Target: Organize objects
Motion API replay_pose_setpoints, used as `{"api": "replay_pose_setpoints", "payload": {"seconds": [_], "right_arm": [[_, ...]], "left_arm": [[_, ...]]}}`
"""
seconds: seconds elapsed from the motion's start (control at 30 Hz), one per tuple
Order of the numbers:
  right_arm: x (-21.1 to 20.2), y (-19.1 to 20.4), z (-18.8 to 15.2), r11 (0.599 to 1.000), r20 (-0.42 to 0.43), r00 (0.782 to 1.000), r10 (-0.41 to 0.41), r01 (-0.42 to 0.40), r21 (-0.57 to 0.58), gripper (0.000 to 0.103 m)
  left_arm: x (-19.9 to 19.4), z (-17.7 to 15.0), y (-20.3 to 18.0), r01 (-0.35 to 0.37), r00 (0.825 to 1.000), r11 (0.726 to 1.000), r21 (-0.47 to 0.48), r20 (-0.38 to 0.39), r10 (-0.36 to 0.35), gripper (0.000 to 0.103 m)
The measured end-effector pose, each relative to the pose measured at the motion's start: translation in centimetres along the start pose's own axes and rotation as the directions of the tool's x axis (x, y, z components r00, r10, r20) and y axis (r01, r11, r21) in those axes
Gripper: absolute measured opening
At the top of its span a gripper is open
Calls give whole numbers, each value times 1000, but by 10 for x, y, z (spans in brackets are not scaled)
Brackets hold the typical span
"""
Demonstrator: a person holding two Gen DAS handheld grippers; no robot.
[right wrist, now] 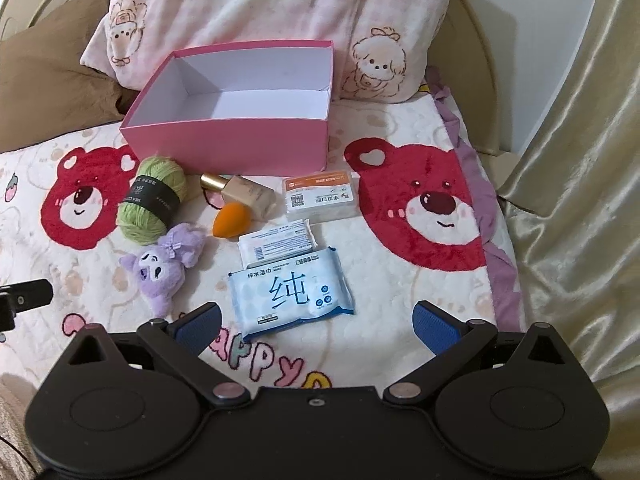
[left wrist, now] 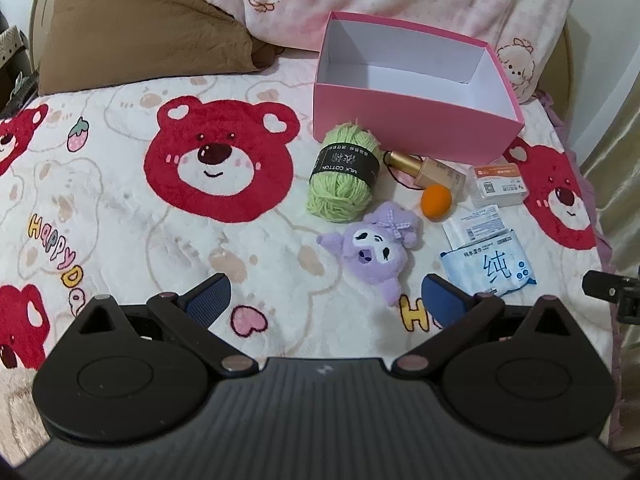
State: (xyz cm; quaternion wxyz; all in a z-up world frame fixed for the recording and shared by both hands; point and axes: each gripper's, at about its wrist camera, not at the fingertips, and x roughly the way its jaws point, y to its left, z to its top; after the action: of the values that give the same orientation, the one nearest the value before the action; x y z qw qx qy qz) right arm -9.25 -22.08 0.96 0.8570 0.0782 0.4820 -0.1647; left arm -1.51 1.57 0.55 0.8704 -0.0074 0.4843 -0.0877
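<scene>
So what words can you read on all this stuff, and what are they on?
"MILK COTTON": black band of the green yarn ball.
"纯": big blue character on the wet wipes pack; its small print is too small to read.
"HAPPY": colored letters on the bear blanket.
Small clear box: orange label and QR code, words too blurred.
White sachet: print too small.
Makeup bottle: lettering unreadable.

- One pink box (right wrist: pixel 224 144) sat on the bed.
- One green yarn ball (right wrist: pixel 152 200).
- One purple plush toy (right wrist: pixel 164 264).
- One foundation bottle (right wrist: pixel 244 194).
- One orange sponge (right wrist: pixel 230 220).
- One wet-wipes pack (right wrist: pixel 290 292).
- One white sachet (right wrist: pixel 276 242).
- One small clear case (right wrist: pixel 320 196).
- Two pillows: one brown (left wrist: pixel 140 28), one pink-patterned (right wrist: pixel 256 12).
</scene>
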Motion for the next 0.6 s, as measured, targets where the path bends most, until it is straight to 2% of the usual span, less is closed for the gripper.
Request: {"api": "replay_pose_setpoints", "payload": {"seconds": [0.27, 0.4, 0.6], "right_arm": [[2, 0, -1, 1000, -7, 1000, 4, -4, 3, 103], [2, -1, -1, 998, -21, 998, 52, -52, 27, 103], [2, 1, -2, 994, -16, 995, 95, -94, 54, 103]], "left_arm": [[0, -1, 1, 5, 1000, 1000, -4, -6, -5, 103], [3, -1, 4, 40, 999, 998, -38, -30, -41, 103], [5, -3, -2, 52, 998, 999, -6, -45, -53, 102]]}}
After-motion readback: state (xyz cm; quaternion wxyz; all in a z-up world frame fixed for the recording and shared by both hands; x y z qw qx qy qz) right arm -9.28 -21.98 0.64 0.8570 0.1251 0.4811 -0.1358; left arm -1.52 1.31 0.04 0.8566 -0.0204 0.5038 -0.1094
